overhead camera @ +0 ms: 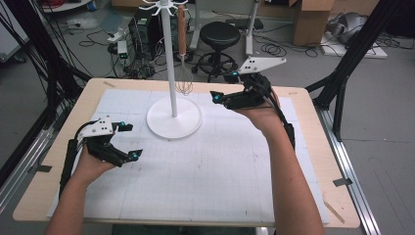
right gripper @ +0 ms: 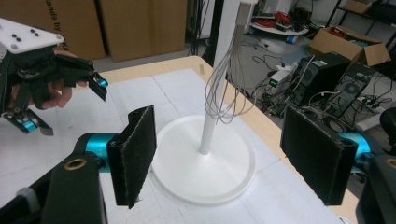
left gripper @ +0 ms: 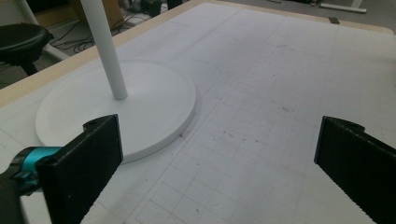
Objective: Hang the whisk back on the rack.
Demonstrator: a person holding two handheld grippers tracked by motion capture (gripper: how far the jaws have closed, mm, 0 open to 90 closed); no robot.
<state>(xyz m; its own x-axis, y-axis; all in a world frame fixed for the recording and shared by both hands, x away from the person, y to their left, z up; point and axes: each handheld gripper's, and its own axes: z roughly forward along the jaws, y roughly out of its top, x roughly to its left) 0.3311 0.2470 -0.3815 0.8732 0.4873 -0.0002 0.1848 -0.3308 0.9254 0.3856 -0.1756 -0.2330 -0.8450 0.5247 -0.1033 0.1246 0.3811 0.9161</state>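
Observation:
A white stand with a round base [overhead camera: 173, 121] and a tall pole [overhead camera: 171, 58] stands at the back middle of the table. From a hook at its top hangs a wire whisk [overhead camera: 184, 84] with a wooden handle, clear of the base. My right gripper [overhead camera: 224, 86] is just right of the whisk, raised above the table, jaws open and empty. In the right gripper view the whisk wires [right gripper: 224, 93] and the base [right gripper: 205, 163] lie ahead between my right gripper's [right gripper: 219, 154] pads. My left gripper [overhead camera: 132, 141] is open and empty at the table's left, facing the base [left gripper: 116, 107].
A white gridded mat [overhead camera: 210, 166] covers most of the wooden table. Beyond the far edge stand a black stool [overhead camera: 220, 34], a computer tower [overhead camera: 142, 29] and cardboard boxes [overhead camera: 313, 19], with cables across the floor. Black frame legs [overhead camera: 342, 73] flank the table.

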